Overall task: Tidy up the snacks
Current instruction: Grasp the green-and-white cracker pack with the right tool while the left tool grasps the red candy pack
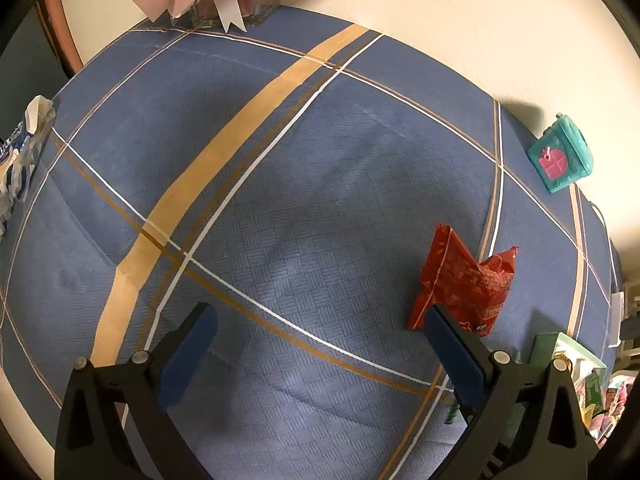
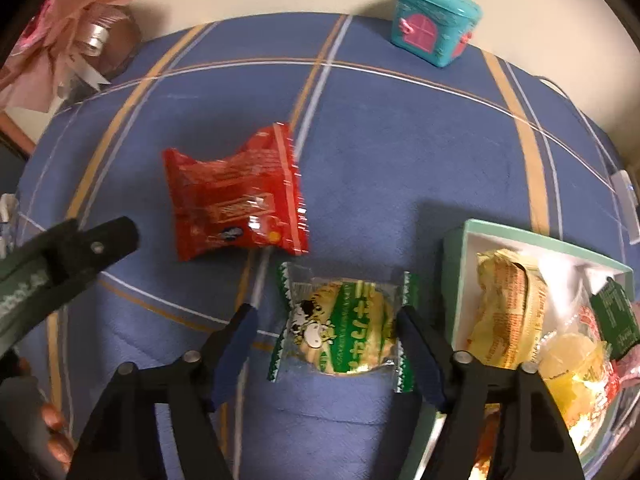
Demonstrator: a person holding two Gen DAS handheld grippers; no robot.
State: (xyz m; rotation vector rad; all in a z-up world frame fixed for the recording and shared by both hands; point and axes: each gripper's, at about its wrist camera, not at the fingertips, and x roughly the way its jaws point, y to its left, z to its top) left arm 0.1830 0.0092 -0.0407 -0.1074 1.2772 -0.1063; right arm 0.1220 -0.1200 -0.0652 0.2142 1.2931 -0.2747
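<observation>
Right gripper [image 2: 326,330] straddles green-and-yellow snack [image 2: 344,330] on blue cloth [image 2: 400,160].
Jaws half-open; right pad meets wrapper, left clear. Left gripper [image 1: 320,336] wide, empty; red packet [image 2: 236,194] far-left, box [image 2: 456,280] right.

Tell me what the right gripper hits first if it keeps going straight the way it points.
Most likely the green-and-yellow snack packet, which lies on the blue tablecloth between the right gripper's fingers. The right pad seems to reach its edge; the left shows a gap.

The mint box [image 2: 456,280] runs off the frame's right edge — its far snacks blurred.
</observation>
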